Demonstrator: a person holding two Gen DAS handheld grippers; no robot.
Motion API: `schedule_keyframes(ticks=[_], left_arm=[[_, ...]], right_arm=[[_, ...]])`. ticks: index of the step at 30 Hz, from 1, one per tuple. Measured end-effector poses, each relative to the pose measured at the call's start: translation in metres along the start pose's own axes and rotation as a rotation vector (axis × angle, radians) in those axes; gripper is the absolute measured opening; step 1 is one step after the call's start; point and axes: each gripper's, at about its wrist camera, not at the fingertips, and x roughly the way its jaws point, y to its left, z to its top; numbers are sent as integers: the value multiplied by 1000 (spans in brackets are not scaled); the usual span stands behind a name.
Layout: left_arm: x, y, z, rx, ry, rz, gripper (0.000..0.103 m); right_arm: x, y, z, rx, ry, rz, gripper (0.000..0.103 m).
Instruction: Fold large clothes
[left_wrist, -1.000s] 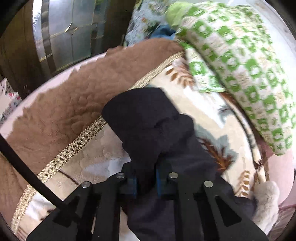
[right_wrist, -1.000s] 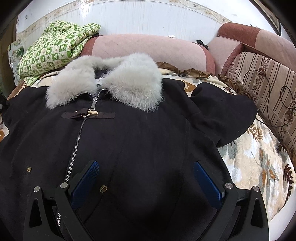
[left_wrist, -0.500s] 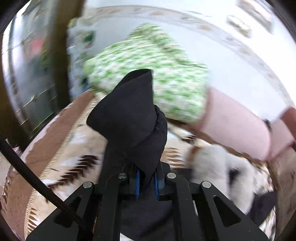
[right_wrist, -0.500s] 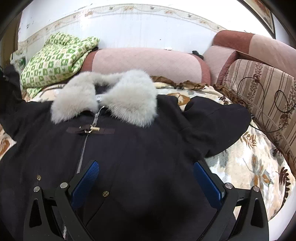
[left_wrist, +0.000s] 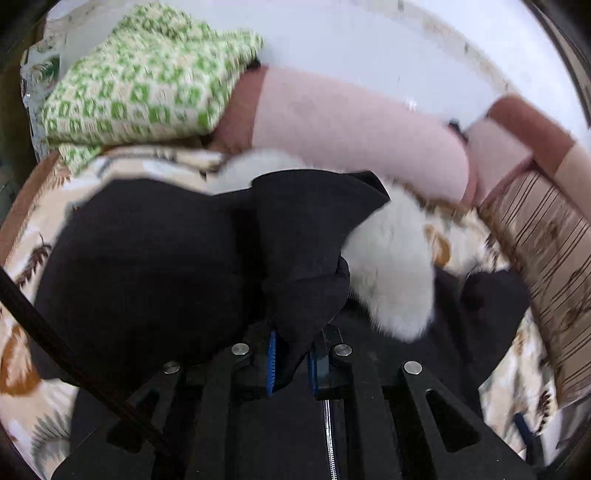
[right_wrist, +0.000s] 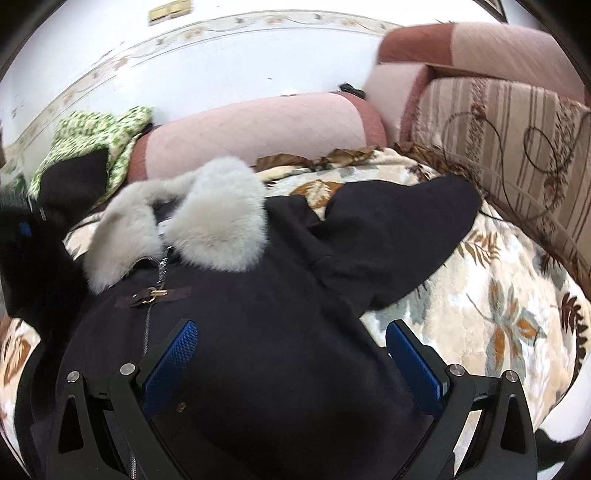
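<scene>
A black coat (right_wrist: 280, 295) with a grey fur collar (right_wrist: 218, 229) is lying front-up on a leaf-patterned blanket (right_wrist: 498, 314) over a sofa. The left gripper (left_wrist: 291, 365) is pinching the coat's left sleeve (left_wrist: 306, 251) between its fingers, lifting it over the chest. The right gripper (right_wrist: 291, 354) is hovering above the torso, fingers spread and holding nothing. The cloth looks thick, soft and fairly heavy, likely to sag and drag; the cuffs, shoulder seams and hem appear the surest places to grip, not the fluffy collar.
</scene>
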Motion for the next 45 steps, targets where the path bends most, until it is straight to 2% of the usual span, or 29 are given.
schedule_keyframes(ticks=[2, 5, 11, 17, 19, 20, 22, 23, 24, 26, 29, 32, 36, 37, 39, 42, 45], left_arm=[[13, -5, -17, 15, 56, 15, 12], [11, -8, -32, 21, 102, -13, 13], [-27, -4, -66, 86, 109, -44, 18], [-60, 6, -94, 157, 97, -116, 22], [-69, 6, -99, 184, 73, -144, 29], [-74, 5, -102, 203, 52, -161, 38], [-83, 5, -105, 223, -6, -191, 59], [-89, 5, -106, 228, -37, -203, 76], [-97, 6, -107, 227, -83, -222, 85], [-118, 10, -111, 215, -190, -260, 89], [-141, 14, -113, 242, -278, -307, 94], [-149, 23, -105, 226, -305, -223, 95], [-141, 53, -90, 141, -336, -9, 95], [-140, 60, -88, 127, -353, 43, 95], [-137, 76, -81, 89, -355, 102, 95], [-136, 104, -74, 4, -343, 113, 95], [-134, 130, -68, -95, -331, 91, 94]], right_arm=[[5, -5, 2, 19, 16, -2, 103], [10, -8, 4, 40, 34, 4, 103], [22, 4, -2, 25, 86, 48, 103], [28, 15, -11, 18, 101, 97, 103], [26, 19, -13, 9, 84, 110, 103], [25, 21, -13, 3, 74, 114, 103], [21, 25, -16, -12, 40, 116, 103], [20, 27, -16, -18, 28, 114, 103], [18, 29, -17, -25, 15, 113, 103], [16, 32, -17, -34, 0, 119, 103], [14, 34, -16, -43, -3, 122, 103], [15, 34, -15, -25, 40, 162, 103], [19, 49, -19, -32, 131, 265, 103], [23, 55, -21, -44, 154, 272, 103], [34, 66, -24, -58, 192, 259, 103], [56, 78, -25, -68, 237, 247, 103], [75, 88, -25, -66, 296, 269, 96]])
